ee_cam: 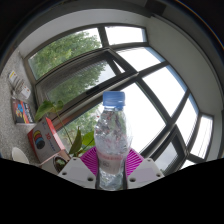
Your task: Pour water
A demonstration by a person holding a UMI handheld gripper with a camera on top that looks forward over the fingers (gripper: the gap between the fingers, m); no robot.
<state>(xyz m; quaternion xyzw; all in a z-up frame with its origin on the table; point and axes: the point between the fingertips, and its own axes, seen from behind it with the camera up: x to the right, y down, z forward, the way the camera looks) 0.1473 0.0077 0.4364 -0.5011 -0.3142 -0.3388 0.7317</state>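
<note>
Clear plastic water bottle [112,140] with a pale blue cap, held upright between the two fingers of the gripper [110,168]. Pink pads [90,160] pressed against the lower body of the bottle from both sides, no gap showing at either side. Jaws closed only as far as the width of the bottle, gripping it firmly. Bottle rose straight up from between the fingers, cap at the top, well above the fingertips. Body ribbed and see-through; water level inside could not be told. White finger housings spread out low on either side of the bottle's base.

Beyond the bottle, a large window [130,70] with dark frames, bent into a curve by the wide lens. Green trees [70,60] visible through the panes to the left of the bottle, bright pale sky through the panes to the right. Leafy green plant [62,118] just left of the bottle and beyond the fingers, close to the window. Red and white box [42,138] further left of the plant, at about the height of the bottle's middle. Colourful items [18,105] stacked against the wall at the far left, too small to make out. Round pale object just left of the left finger, kind not clear.
</note>
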